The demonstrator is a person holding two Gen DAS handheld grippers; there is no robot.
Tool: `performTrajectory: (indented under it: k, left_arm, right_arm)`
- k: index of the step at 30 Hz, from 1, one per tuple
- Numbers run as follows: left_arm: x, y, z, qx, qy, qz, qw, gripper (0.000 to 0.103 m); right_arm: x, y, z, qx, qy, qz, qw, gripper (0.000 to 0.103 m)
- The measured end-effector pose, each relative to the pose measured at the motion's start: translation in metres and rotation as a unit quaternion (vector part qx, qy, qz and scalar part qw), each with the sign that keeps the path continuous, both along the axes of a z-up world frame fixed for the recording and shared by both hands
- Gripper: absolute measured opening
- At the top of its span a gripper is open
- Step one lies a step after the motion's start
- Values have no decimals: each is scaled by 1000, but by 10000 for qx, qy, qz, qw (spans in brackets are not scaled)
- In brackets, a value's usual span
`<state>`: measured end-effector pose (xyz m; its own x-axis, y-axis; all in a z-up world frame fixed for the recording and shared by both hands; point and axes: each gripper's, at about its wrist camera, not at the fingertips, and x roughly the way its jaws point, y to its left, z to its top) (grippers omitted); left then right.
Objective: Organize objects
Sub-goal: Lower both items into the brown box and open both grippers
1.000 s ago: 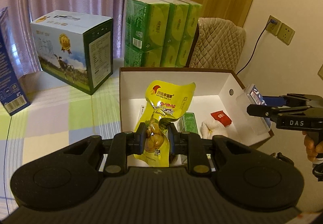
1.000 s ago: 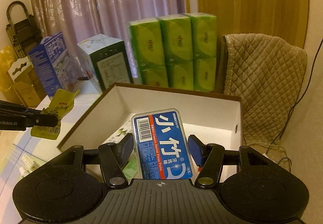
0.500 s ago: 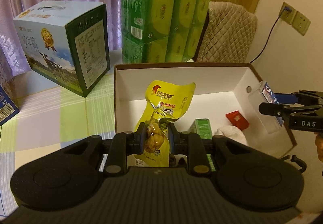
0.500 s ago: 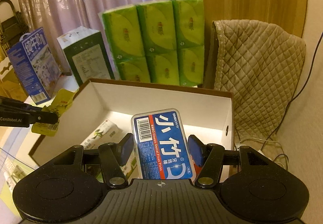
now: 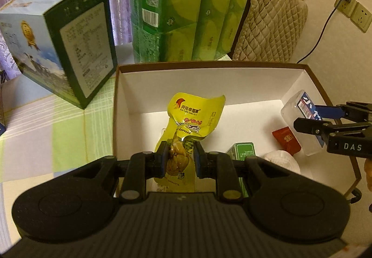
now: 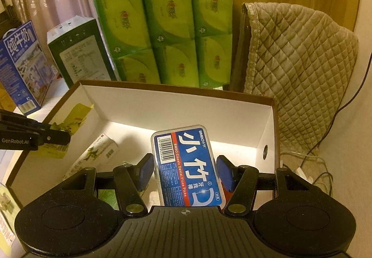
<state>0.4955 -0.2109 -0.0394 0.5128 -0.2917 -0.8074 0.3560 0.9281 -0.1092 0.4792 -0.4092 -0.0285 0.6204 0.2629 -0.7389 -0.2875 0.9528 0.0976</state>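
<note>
Two grippers: each holds one thing over the box [image 5: 209, 76].
Left gripper [image 5: 179, 160]: closed on the yellow pouch [image 5: 193, 123], its long axis pointing forward, away from the fingers.
Right gripper [image 6: 186, 168]: closed on the floss case [image 6: 186, 165], long axis also forward.
Box: directly under both; the left load is near the left wall, the right load near the right wall.
Next move, I judge: straight down, then release.

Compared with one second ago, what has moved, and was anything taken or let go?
Both grippers came forward over the open box, which now looks nearer in both views. Nothing was let go: the left gripper still pinches the yellow snack bag, and the right gripper still holds the dental floss case. Items inside the box stayed put.
</note>
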Motion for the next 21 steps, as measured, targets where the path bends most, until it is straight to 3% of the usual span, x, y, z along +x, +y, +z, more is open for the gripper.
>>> performTrajectory:
  k: [2, 6, 21]
  left_arm:
    - [3, -3, -3, 33, -22, 18, 10000, 20]
    - [8, -7, -6, 46, -25, -5, 10000, 33]
    - [10, -8, -8, 105, 26, -23, 9999, 43]
  right_arm:
    - [3, 1, -2, 5, 19, -3, 10000, 56]
    - [7, 2, -6, 3, 54, -2, 10000, 56]
    - [18, 11, -10, 91, 45, -12, 9999, 56]
